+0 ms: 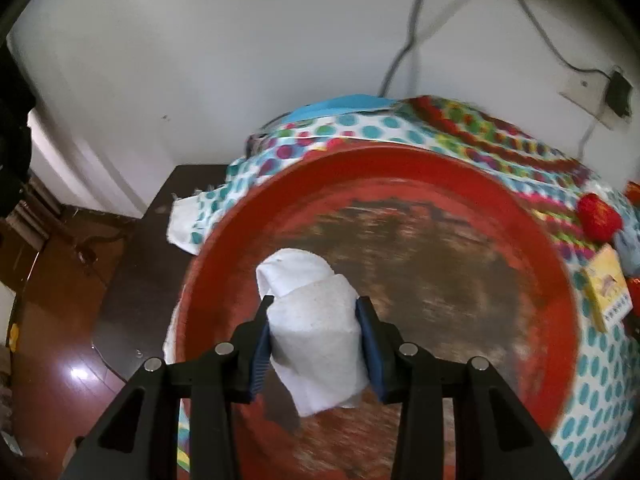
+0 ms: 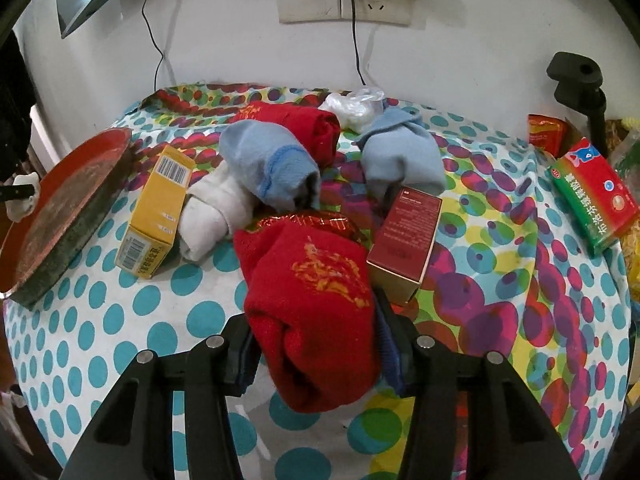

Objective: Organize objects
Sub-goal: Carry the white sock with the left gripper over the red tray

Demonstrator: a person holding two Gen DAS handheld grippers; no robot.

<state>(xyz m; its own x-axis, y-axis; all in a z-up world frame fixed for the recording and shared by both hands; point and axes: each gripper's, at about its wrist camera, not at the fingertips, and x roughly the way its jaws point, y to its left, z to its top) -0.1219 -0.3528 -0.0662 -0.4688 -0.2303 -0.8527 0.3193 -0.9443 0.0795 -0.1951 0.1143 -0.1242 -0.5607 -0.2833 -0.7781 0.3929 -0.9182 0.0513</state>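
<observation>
Two rolled sock bundles are in hand at once. The left gripper (image 1: 316, 340) pinches a white sock roll (image 1: 316, 340) between its blue ribbed pads, hanging over the red tray (image 1: 400, 168), which fills the centre of the left wrist view. The right gripper (image 2: 316, 344) has its jaws pressed onto a red sock roll (image 2: 312, 300) with gold embroidery, low in the right wrist view, resting on the polka-dot cloth (image 2: 120, 320).

The tray looks hard and shallow, its red finish worn to brown in the middle; the socks are soft terry and squash under the pads. In my judgement the white roll could unwind or slip, since a loose tail droops below the jaws. Lifting the red roll could nudge the maroon carton (image 2: 404, 236) touching its right side, or drag the pale blue sock roll (image 2: 272, 164) just behind it. The yellow box (image 2: 156, 208) and another white sock roll (image 2: 216, 208) lie centre left.
</observation>
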